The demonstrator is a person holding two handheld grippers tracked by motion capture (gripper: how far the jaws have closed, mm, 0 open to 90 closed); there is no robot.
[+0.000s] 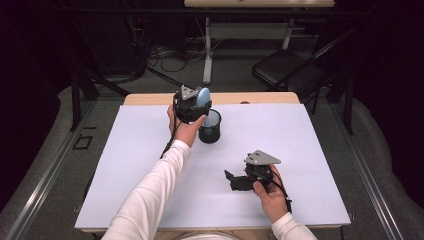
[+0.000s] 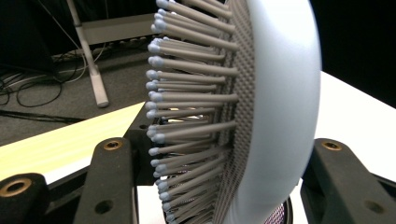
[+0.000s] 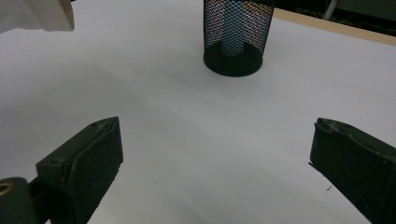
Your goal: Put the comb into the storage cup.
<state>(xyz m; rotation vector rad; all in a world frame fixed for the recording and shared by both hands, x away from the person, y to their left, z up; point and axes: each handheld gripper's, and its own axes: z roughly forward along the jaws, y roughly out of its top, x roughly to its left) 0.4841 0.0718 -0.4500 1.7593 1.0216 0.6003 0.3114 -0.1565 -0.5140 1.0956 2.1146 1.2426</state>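
White long sleeves on both forearms. Black left gripper (image 1: 191, 107) and right gripper (image 1: 239, 181), each topped by a grey three-cornered plate with small holes. Black cables trailing along wrists. Blocky black fingers (image 3: 88, 154), brass-ringed screw holes near their bases.

No readable text, label, brand, number or sign anywhere: none on the hairbrush (image 2: 275, 107), none on the mesh cup (image 3: 236, 35), none on the white counter (image 1: 300, 130).

Lab or studio: dark surround, white-covered table (image 1: 300, 165), floor cables (image 1: 167, 57), metal framing (image 1: 75, 95).
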